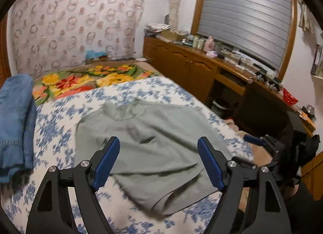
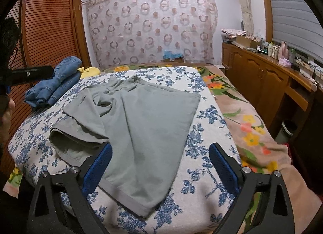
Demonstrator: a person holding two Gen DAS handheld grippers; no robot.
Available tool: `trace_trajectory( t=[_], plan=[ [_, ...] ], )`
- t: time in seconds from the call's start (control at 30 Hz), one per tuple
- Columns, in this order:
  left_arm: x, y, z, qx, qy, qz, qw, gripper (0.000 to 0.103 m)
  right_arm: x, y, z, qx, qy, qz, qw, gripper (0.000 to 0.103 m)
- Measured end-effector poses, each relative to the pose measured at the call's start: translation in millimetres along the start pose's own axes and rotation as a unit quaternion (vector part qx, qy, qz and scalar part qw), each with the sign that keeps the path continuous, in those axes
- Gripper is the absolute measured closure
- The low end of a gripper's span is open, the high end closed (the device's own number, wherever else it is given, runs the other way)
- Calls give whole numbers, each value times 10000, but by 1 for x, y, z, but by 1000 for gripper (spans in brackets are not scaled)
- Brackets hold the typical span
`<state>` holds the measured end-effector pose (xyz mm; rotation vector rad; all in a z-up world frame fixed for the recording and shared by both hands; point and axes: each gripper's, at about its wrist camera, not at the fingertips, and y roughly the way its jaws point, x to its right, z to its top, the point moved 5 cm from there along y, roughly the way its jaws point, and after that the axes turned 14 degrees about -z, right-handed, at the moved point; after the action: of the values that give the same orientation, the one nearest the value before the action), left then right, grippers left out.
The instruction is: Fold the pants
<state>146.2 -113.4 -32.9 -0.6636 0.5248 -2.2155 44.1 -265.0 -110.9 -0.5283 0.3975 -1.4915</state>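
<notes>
- The grey-green pants lie spread on a white bedspread with blue flowers; one leg runs flat toward the near edge, and the other is bunched and folded over on the left.
- The left gripper hangs above the pants, its jaws wide apart with nothing between the blue pads; that view is motion-blurred.
- The right gripper is low at the near end of the flat leg, jaws spread wide to either side of it, and the pads do not press on the cloth.
- Folded blue jeans sit at the bed's left edge, apart from the pants.
- A floral blanket shows beside the bedspread.
- A wooden cabinet with bottles on it lines the right wall.
</notes>
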Motion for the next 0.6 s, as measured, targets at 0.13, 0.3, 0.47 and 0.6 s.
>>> trace_trajectory(
  t=[0.13, 0.3, 0.47, 0.6],
  plan=[
    [-19, 2, -18, -136, -143, 293, 9994, 23, -4, 2, 4, -7, -60, 153, 9999, 22],
    [-34, 7, -41, -341, -305, 408, 9981, 23, -14, 6, 10, 3, -191, 311, 9993, 36],
    [-37, 15, -60, -539, -334, 431, 9971, 23, -22, 12, 16, -31, -304, 486, 9984, 50],
    [-40, 20, -72, -699, -380, 427, 9959, 23, -30, 21, 16, -140, -429, 660, 9968, 52]
  ],
)
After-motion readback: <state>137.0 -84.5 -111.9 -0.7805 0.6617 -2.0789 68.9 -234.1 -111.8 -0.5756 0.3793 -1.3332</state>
